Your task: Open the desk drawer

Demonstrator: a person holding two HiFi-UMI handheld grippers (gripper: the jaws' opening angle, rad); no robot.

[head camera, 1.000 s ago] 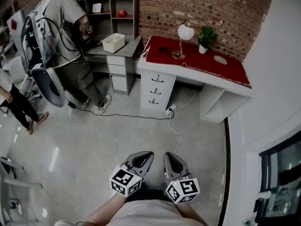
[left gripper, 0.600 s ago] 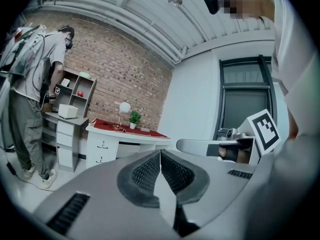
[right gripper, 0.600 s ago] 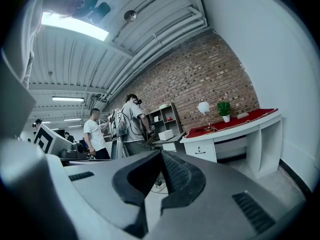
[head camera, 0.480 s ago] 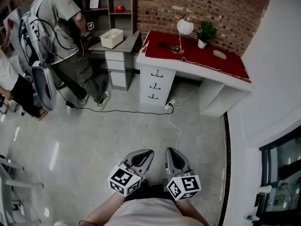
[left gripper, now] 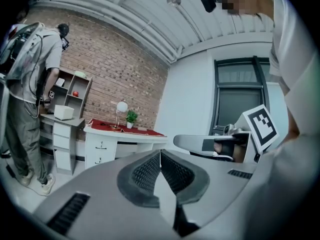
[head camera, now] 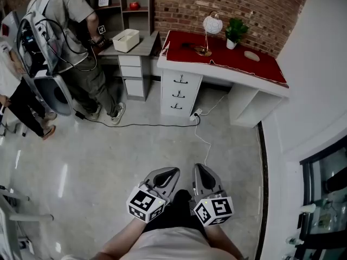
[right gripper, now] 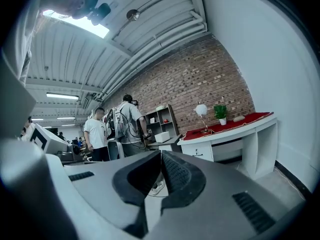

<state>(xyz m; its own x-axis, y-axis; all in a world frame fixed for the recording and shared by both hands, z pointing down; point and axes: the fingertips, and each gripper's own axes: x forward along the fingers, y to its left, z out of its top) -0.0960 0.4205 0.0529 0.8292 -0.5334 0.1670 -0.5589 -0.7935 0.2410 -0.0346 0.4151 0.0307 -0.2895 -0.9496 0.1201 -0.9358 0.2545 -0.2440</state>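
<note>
Left gripper (head camera: 171, 172) and right gripper (head camera: 199, 168), both pressed together and empty, point toward the drawers (head camera: 179, 93) well ahead; best approach squarely, spreading one gripper before a handle (head camera: 180, 80).

head: high, steeply down, desk (head camera: 181, 93) far | gripper views: low, near-level, facing ahead | all three share desk

White desk (head camera: 242, 110) w/ red cloth (head camera: 233, 61), lamp (head camera: 212, 24), plant (head camera: 235, 31) on cloth
</note>
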